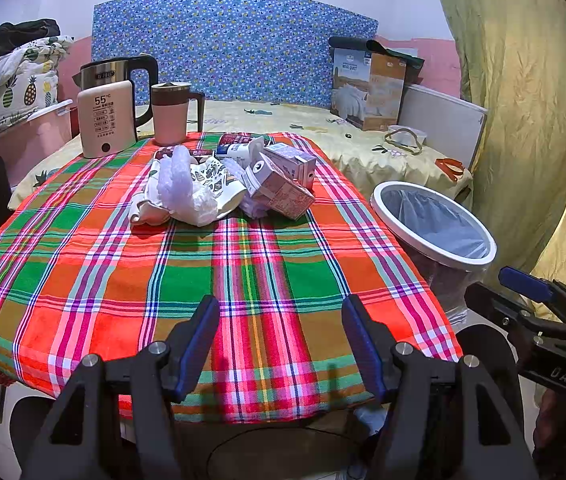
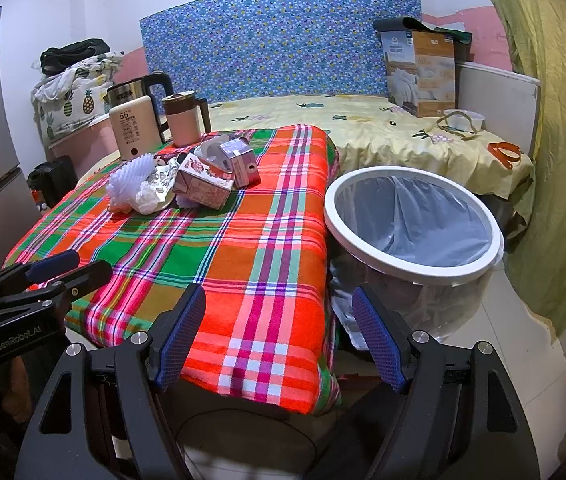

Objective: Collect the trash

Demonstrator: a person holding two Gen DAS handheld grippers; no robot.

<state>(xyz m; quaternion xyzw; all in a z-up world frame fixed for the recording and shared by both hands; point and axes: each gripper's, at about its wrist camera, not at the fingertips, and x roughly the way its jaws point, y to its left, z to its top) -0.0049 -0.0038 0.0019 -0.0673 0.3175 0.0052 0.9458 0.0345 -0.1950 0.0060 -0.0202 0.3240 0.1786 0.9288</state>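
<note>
A pile of trash lies at the far side of the plaid-clothed table (image 1: 187,280): white foam netting (image 1: 179,184), a crumpled patterned wrapper (image 1: 215,188), two pink drink cartons (image 1: 283,192) and a small bottle (image 1: 239,148). The pile also shows in the right wrist view (image 2: 187,184). A white-rimmed bin (image 1: 435,220) with a grey liner stands at the table's right side (image 2: 411,224). My left gripper (image 1: 281,344) is open and empty above the table's near edge. My right gripper (image 2: 279,344) is open and empty over the table's near right corner, next to the bin.
A kettle (image 1: 123,76), a cream warmer box (image 1: 105,120) and a pink mug (image 1: 171,112) stand at the table's far left. Behind is a bed (image 1: 323,128) with a cardboard box (image 1: 371,88). A yellow-green curtain (image 1: 523,100) hangs on the right.
</note>
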